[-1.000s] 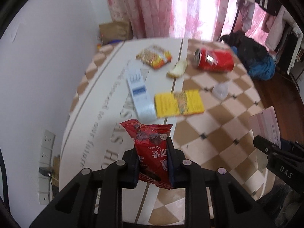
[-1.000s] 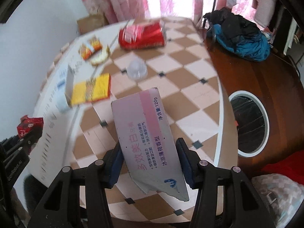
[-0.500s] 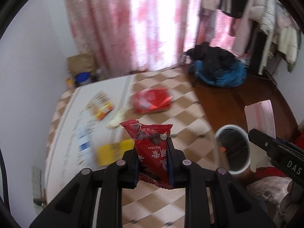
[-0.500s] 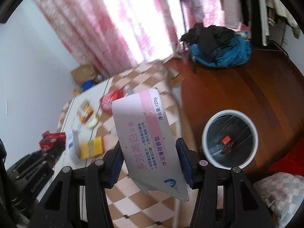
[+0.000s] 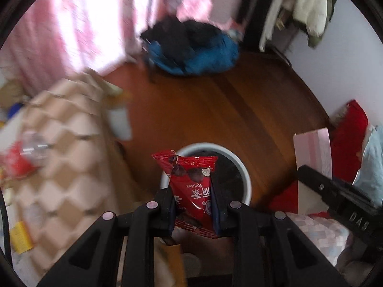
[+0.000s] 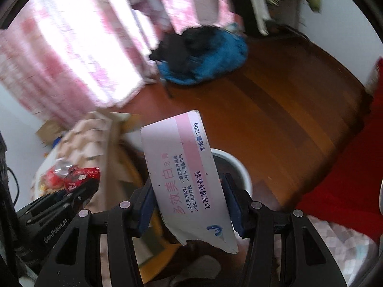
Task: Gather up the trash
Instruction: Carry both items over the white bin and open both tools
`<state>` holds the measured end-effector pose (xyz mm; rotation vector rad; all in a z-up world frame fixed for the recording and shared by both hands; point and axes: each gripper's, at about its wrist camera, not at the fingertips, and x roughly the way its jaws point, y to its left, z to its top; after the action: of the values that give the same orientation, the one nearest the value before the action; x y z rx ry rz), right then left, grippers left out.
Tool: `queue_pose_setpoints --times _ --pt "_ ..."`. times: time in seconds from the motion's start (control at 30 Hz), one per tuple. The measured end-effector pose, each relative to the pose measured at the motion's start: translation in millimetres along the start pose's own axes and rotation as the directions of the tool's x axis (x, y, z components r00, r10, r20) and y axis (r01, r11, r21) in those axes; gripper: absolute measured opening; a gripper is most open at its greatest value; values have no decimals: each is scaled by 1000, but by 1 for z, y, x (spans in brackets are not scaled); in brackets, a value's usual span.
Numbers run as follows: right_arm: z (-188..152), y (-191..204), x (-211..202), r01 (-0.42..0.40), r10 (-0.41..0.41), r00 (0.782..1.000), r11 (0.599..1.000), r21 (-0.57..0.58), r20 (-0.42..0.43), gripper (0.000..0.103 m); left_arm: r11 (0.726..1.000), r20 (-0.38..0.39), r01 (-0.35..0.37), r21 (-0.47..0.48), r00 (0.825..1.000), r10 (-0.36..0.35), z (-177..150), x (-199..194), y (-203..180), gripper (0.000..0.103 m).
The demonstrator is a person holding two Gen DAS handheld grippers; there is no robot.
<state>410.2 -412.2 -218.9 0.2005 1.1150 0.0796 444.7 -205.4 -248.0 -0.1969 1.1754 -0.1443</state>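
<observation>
My left gripper [image 5: 191,203] is shut on a red snack packet [image 5: 191,184] and holds it above the white-rimmed trash bin [image 5: 241,167] on the wooden floor. My right gripper [image 6: 189,193] is shut on a pink and white toothpaste box [image 6: 186,174], held over the same bin [image 6: 239,167], which the box partly hides. The box also shows at the right of the left wrist view [image 5: 313,153]. The red packet shows at the left of the right wrist view [image 6: 81,174].
The checkered table [image 5: 59,162] with a red can [image 5: 14,162] and other litter lies to the left, blurred. A blue and black clothes pile [image 5: 191,47] sits on the floor by pink curtains [image 5: 71,24]. Red fabric [image 5: 349,134] lies at the right.
Both grippers have swung right from the table to above the bin, each still holding its item. The bin now lies directly behind the packet and the box.
</observation>
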Motion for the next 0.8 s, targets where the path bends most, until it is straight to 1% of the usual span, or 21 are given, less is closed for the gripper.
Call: queue_pose_setpoints --times 0.07,0.13,0.2,0.3,0.33,0.37,0.4,0.47,0.5,0.57,0.6,0.63,0.7,0.73,0.8 --pt "2 -26 24 22 -21 999 999 34 -41 55 1000 -59 26 -11 998 -27 8 33 -6 20" --pt "1 -47 48 38 -33 995 997 60 -89 55 999 -92 41 -13 995 -42 14 55 -10 20" --pt "-4 -67 73 52 -40 990 995 86 -136 55 999 -126 50 -15 991 -51 19 76 -12 24" --pt "-12 -85 108 59 -35 980 992 115 -195 55 1000 -169 18 -8 985 -19 22 97 -13 25" --pt "-14 -89 118 61 -34 977 991 121 -210 55 1000 -182 5 -1 983 -5 23 101 -12 29" --pt "-16 -93 129 58 -28 974 990 128 -227 55 1000 -193 -18 7 981 19 23 105 -10 38" --pt "-20 -96 138 55 -22 971 989 135 -239 55 1000 -196 -28 5 980 28 22 107 -8 44" --pt "-25 -98 157 34 7 963 988 148 -271 56 999 -192 -36 -14 981 33 20 109 -2 74" --pt "-27 -98 165 27 18 959 987 156 -281 56 999 -190 -43 -20 981 38 20 109 1 81" --pt "-31 -96 180 20 29 953 988 155 -302 57 997 -193 -75 -12 979 71 16 110 4 102" --pt "-32 -94 184 16 33 949 988 152 -314 67 996 -198 -92 -7 976 89 17 112 6 103" --pt "-34 -93 188 13 37 946 988 152 -321 82 993 -201 -119 1 972 117 15 112 7 103" --pt "-36 -91 192 17 32 944 989 145 -330 96 987 -194 -160 17 968 160 13 113 10 103" --pt "-36 -91 193 24 23 942 990 138 -333 100 984 -192 -175 19 966 175 11 112 11 103" --pt "-39 -89 193 55 -12 939 992 117 -344 103 981 -192 -194 13 962 193 7 111 17 103"
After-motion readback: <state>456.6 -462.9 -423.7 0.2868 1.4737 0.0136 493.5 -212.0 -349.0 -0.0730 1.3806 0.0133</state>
